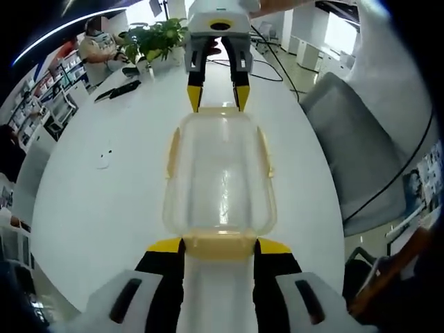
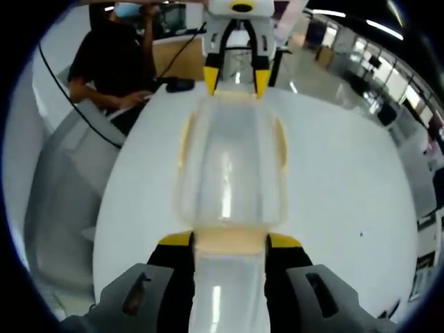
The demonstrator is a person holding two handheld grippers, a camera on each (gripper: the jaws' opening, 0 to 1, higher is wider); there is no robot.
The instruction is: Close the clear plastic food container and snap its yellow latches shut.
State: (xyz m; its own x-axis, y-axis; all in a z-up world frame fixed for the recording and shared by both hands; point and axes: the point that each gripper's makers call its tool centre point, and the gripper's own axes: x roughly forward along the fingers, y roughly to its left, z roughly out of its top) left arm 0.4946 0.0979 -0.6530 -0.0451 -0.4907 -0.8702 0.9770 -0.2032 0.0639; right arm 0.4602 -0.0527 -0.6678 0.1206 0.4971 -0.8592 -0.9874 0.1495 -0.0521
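- I am seeing the white table (image 1: 104, 208) carrying the clear container (image 1: 220, 177), lid seated, at centre, long axis running 12 to 6 o'clock between both tools.
- I am holding the left gripper (image 1: 219, 244) with its jaws apart, flanking the near yellow latch (image 1: 219, 244) at 6 o'clock.
- The right gripper (image 2: 229, 241) is standing likewise, jaws apart astride the opposite latch (image 2: 229, 241).
- I judge uneven end pressure could be skidding the container or leaving a latch unsnapped.

The container's (image 1: 220, 182) end latches (image 1: 218, 244) sit between gripper jaws, so whether they are snapped shut is unclear. A small blurred mark (image 1: 103, 161) lies near the table's (image 1: 97, 208) edge.
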